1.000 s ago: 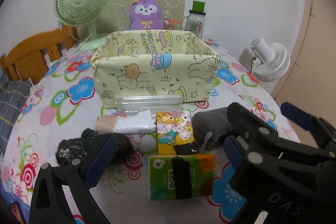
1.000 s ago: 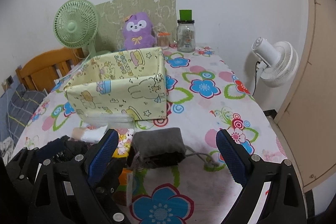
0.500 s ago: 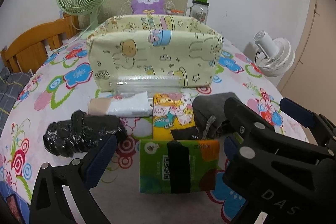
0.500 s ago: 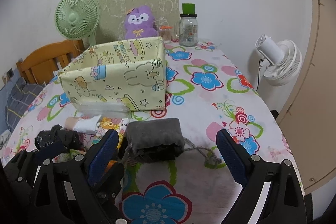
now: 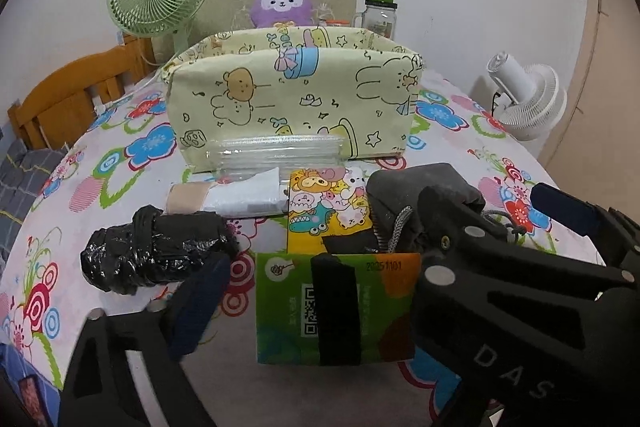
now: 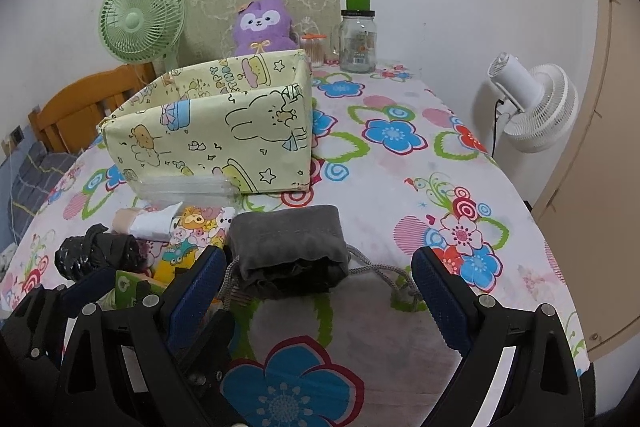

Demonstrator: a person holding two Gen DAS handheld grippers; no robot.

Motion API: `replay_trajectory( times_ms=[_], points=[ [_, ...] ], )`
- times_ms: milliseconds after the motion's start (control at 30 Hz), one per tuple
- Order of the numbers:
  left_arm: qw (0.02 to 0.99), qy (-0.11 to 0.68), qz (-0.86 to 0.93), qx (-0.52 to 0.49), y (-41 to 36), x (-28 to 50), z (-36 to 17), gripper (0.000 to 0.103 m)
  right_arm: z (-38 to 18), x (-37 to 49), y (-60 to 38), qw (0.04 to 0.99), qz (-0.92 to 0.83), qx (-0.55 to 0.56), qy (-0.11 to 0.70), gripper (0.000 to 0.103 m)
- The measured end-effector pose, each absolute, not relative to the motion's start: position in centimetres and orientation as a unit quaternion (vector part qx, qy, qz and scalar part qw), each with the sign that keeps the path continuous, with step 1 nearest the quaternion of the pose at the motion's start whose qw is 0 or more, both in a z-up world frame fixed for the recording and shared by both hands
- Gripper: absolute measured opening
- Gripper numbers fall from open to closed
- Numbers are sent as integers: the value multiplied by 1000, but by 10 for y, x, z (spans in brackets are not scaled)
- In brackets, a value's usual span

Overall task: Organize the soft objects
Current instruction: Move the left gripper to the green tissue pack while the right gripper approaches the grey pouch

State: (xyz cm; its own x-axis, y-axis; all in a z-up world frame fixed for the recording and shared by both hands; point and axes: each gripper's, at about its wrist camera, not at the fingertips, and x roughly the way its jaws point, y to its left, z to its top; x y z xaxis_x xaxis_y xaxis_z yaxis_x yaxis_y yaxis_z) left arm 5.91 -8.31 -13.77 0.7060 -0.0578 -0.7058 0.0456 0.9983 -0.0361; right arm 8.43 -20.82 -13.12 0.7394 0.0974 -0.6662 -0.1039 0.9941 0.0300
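While both grippers hang low over the floral tablecloth [image 6: 400, 195], the soft things sit in a cluster right in front of them. Left gripper [image 5: 320, 303]: its jaws have just been closing in, and the green tissue pack [image 5: 336, 307] lies flat between them, but the blue pad on the left still stands clear of the pack's edge, so no grip; the other finger is hidden behind the right gripper's black frame. Just beyond that pack, touching its far edge, is the cartoon-print yellow pack [image 5: 326, 203]. Off to the left, near the left finger, the black crinkly bundle [image 5: 156, 251] lies on its side, and behind it the white-and-beige packet [image 5: 228, 197] and a clear plastic sleeve [image 5: 276, 153] rest against the front of the yellow fabric basket [image 5: 292, 95].

Over to the right gripper [image 6: 316, 291]: jaws spread wide, holding nothing. The grey drawstring pouch [image 6: 288, 251] sits on the cloth between the two blue pads, nearer the left one, and its cord [image 6: 380, 273] trails toward the right one. Neither pad presses on it. The basket stands upright just behind the pouch, mouth open.

At the back: green desk fan [image 6: 138, 23], purple plush [image 6: 262, 27], glass jar [image 6: 358, 41].
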Motion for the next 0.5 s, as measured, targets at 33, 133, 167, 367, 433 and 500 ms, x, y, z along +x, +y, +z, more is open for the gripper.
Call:
replay_trajectory(
  times_ms=[33,133,167,367,433,500],
  points=[
    [923,384,-28,-9,-83,59,-138,83,-132,85,-207,932,55,-6,357,96],
    [920,390,-32,-16,-80,62,-141,75,-133,87,-206,932,57,-5,359,96],
    [920,390,-32,-17,-79,62,-142,75,-134,88,-205,932,57,-5,359,96],
    [924,380,-29,-23,-76,63,-140,74,-138,95,-200,929,60,-8,364,96],
    [924,379,-28,-24,-74,65,-139,74,-139,97,-199,930,57,-11,364,96],
    [923,383,-27,-24,-72,69,-139,74,-140,100,-198,930,56,-13,363,96]
  ],
)
